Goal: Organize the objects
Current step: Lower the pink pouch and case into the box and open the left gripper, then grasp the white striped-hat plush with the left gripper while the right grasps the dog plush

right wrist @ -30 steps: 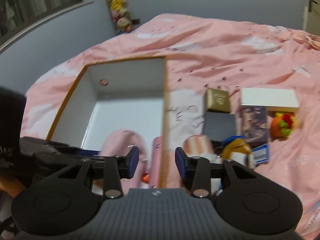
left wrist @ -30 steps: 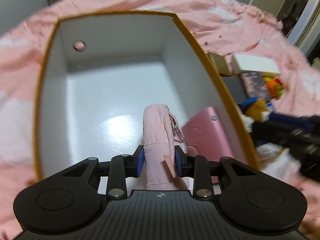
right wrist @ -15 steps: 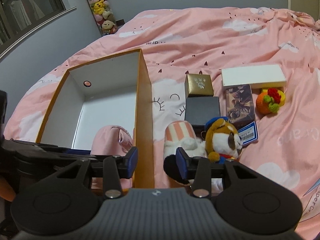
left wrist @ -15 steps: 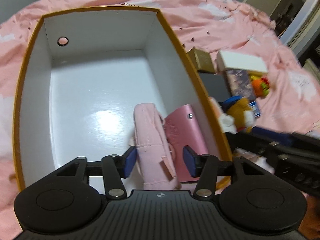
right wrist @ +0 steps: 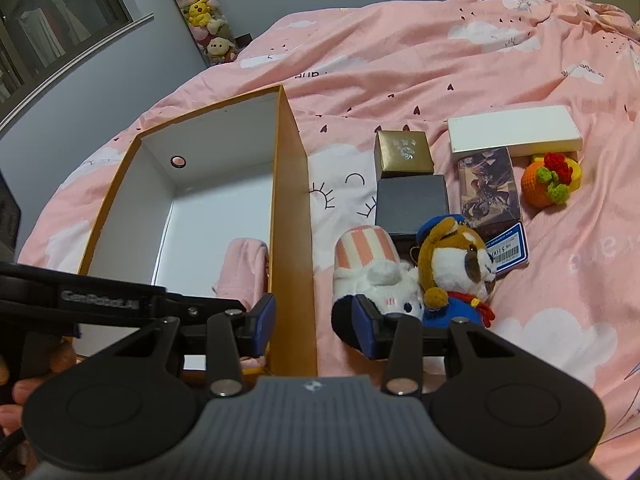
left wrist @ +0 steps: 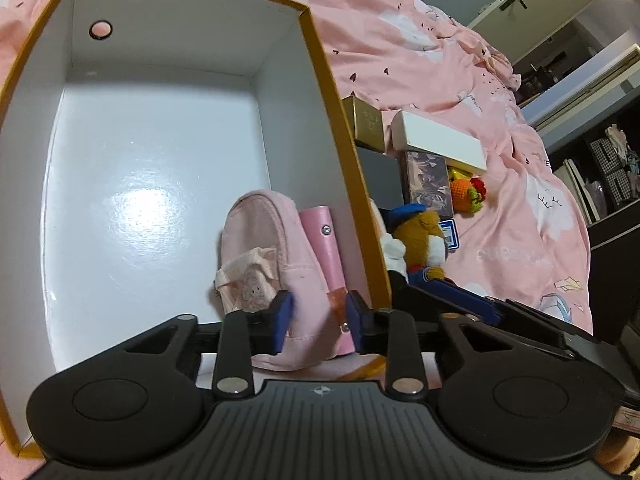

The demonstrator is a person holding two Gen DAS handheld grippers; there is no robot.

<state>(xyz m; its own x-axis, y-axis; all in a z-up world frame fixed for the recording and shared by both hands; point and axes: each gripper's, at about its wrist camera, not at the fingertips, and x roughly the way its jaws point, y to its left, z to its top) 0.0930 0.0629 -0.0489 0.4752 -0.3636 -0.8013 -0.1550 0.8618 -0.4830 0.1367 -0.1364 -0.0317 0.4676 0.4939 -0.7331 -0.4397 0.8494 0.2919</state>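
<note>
**Left tool closed on pouch inside box; right tool idle over box wall**

Setting: pink bed [right wrist: 400, 60] with cloud print. On it stands an open box [left wrist: 160, 160], orange outside and white inside, with a round hole in its far wall.

Left tool [left wrist: 316, 316]: reaches down into the near right corner of the box. Its jaws have just been closing. The pink pouch [left wrist: 260, 240] is between them. The blue pads press its lower part, so it is gripped. The pouch stands upright on the box floor. A pink wallet [left wrist: 322, 240] stands upright just beside it, between pouch and right wall. The wallet's lower edge sits at the right pad; cannot tell whether it is pinched too. The rest of the box floor is bare.

Right tool [right wrist: 316, 320]: jaws apart, nothing held. It hangs above the right wall of the box. One pad is over the box interior and the other is over the striped plush [right wrist: 366, 256].

Outside the box, on the bed to its right:
- striped plush, touching a brown plush dog [right wrist: 452, 256] in a blue cap
- black box [right wrist: 412, 204] just behind them, gold box [right wrist: 403, 156] behind that
- white box [right wrist: 514, 130] farthest back
- picture-printed box [right wrist: 489, 186] in front of the white one
- crochet orange [right wrist: 548, 184] to the right
- blue tag [right wrist: 508, 252] beside the dog
</note>
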